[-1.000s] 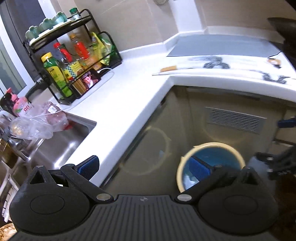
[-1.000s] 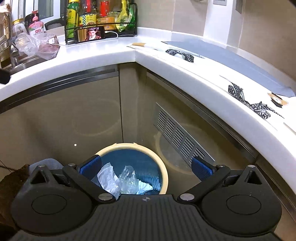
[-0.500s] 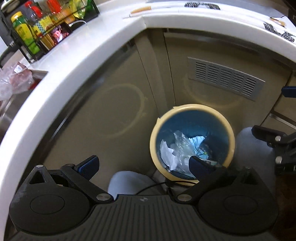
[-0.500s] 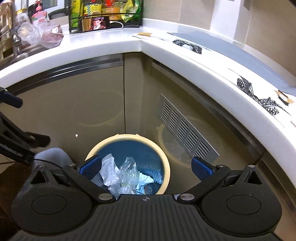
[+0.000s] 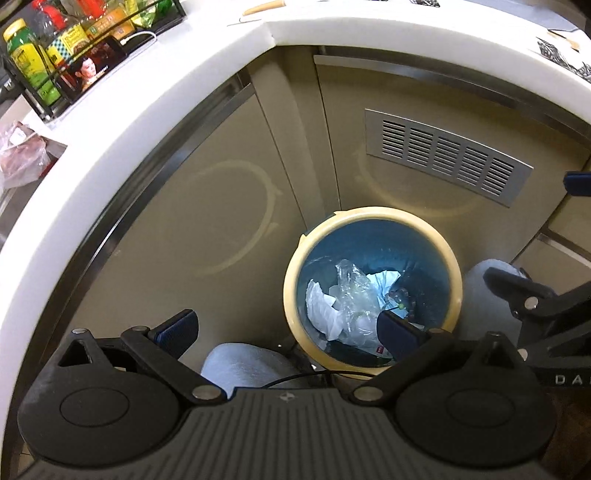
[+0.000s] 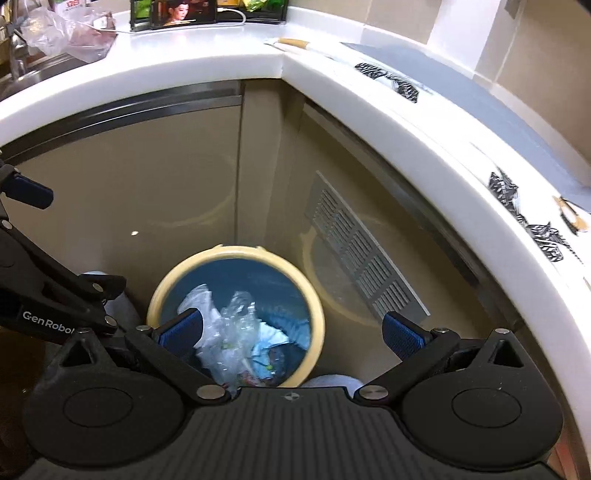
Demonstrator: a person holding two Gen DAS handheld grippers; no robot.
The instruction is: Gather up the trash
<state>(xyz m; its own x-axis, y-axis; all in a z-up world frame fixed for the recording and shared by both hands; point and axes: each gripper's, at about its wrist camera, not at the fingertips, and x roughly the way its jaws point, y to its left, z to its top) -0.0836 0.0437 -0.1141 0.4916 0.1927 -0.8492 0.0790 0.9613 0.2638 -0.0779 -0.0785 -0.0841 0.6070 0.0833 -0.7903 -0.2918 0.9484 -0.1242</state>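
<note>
Both tools have dropped lower since half a second ago, so the trash bin (image 5: 373,288) now sits closer and larger in each view, and the bottle rack (image 5: 55,55) has slid toward the upper edge of the left view, partly cut off. The left tool (image 5: 286,330) hangs released, its blue pads wide apart with nothing between them; the bin lies ahead of its right finger, whose pad overlaps the near rim. The right tool (image 6: 291,330) is likewise spread and empty, with the bin ahead of its left finger.

Much is hard to read. The bin's near rim is hidden behind each tool's body, and the contents are a jumble: crumpled clear plastic (image 5: 351,295), white paper (image 5: 321,306) and something dark at the bottom that I cannot identify. A pale rounded shape (image 5: 243,363) just below the left tool is half covered (possibly a shoe, though that is unclear). The right view is slightly blurred.

The bin is round, with a smooth cream rim and a blue liner (image 6: 258,280). It stands in the corner of glossy beige cabinets, beside a slatted metal vent (image 5: 447,155), under the curved white tabletop (image 5: 110,125). A crinkled plastic bag (image 6: 70,31) lies on the tabletop far ahead to the left.
</note>
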